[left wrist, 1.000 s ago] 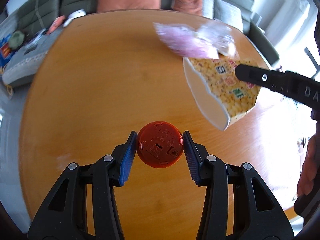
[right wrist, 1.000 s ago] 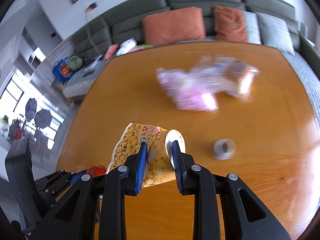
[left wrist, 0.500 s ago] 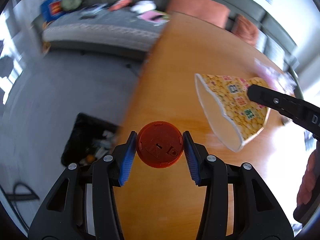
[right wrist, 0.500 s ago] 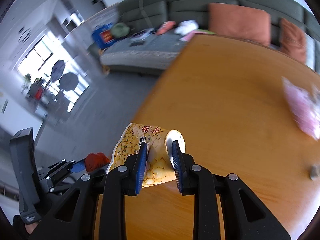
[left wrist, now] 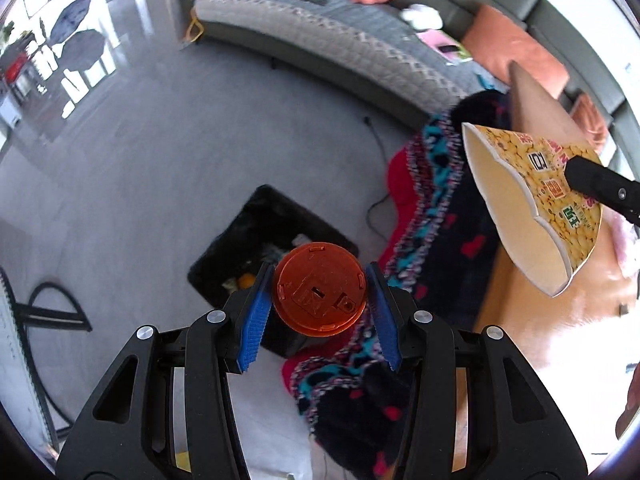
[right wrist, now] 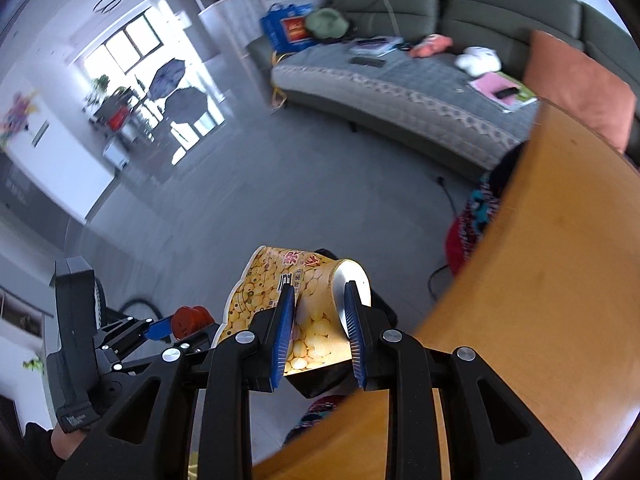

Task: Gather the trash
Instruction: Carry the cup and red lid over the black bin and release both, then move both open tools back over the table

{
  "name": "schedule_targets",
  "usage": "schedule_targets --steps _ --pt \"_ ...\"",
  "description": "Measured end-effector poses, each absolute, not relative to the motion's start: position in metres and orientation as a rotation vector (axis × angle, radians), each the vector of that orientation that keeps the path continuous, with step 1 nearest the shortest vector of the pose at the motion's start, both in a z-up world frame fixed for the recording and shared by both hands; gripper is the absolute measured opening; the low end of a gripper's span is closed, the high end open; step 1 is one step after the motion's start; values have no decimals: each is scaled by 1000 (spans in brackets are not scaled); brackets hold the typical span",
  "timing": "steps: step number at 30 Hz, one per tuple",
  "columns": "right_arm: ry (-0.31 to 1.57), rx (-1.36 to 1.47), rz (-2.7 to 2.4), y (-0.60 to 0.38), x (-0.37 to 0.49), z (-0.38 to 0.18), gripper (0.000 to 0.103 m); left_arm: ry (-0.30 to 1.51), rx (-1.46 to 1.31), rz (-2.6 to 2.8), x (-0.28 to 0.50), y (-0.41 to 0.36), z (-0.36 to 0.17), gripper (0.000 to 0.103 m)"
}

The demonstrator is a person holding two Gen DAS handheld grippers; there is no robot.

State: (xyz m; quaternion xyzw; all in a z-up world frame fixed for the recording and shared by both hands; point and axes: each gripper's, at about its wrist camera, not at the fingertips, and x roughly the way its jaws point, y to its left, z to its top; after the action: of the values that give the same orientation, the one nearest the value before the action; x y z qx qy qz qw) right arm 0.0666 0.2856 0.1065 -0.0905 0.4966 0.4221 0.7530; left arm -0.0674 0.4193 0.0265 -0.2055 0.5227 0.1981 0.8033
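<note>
My left gripper (left wrist: 318, 300) is shut on a round orange-red lid (left wrist: 319, 288), held above a black trash bin (left wrist: 264, 248) on the grey floor; some trash shows inside the bin. My right gripper (right wrist: 318, 312) is shut on a crushed yellow paper cup (right wrist: 280, 292) printed with a corn pattern. From the left wrist view the same cup (left wrist: 532, 204) hangs at the right with a black finger (left wrist: 600, 186) pressed on it. The right wrist view also shows the left gripper (right wrist: 160, 328) with the lid (right wrist: 192, 320) at lower left, beside the cup.
The wooden table (right wrist: 540, 280) fills the right side, its edge curving past a patterned red, blue and black fabric (left wrist: 432, 208). A long grey sofa (right wrist: 400, 88) with orange cushions (right wrist: 576, 84) lines the back. Black cables (left wrist: 48, 300) lie on the floor at left.
Both grippers have swung left off the table, still holding the lid and cup. The tabletop and pink wrappers have left the view; the floor and the trash bin have come under the left gripper.
</note>
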Motion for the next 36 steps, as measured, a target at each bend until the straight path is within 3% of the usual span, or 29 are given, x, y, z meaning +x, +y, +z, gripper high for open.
schedule_targets --steps 4,5,6,7,8,23,36 --pt "1103 -231 972 324 61 101 28 1140 -444 453 -68 432 18 46" --pt "1119 -244 988 335 61 98 35 1148 -445 455 -68 435 16 47" --pt "1133 -259 988 344 62 96 54 1157 -438 470 -67 437 13 64" --pt "1133 -267 981 348 62 95 63 1170 -427 495 -68 439 12 80" --pt "1118 -274 971 351 61 96 64 1181 -416 523 -67 442 11 96" --pt "1090 -241 948 330 60 104 64 1127 -416 560 -75 444 24 97" --pt "1063 -130 844 226 80 118 64 1087 -306 420 -39 353 55 97"
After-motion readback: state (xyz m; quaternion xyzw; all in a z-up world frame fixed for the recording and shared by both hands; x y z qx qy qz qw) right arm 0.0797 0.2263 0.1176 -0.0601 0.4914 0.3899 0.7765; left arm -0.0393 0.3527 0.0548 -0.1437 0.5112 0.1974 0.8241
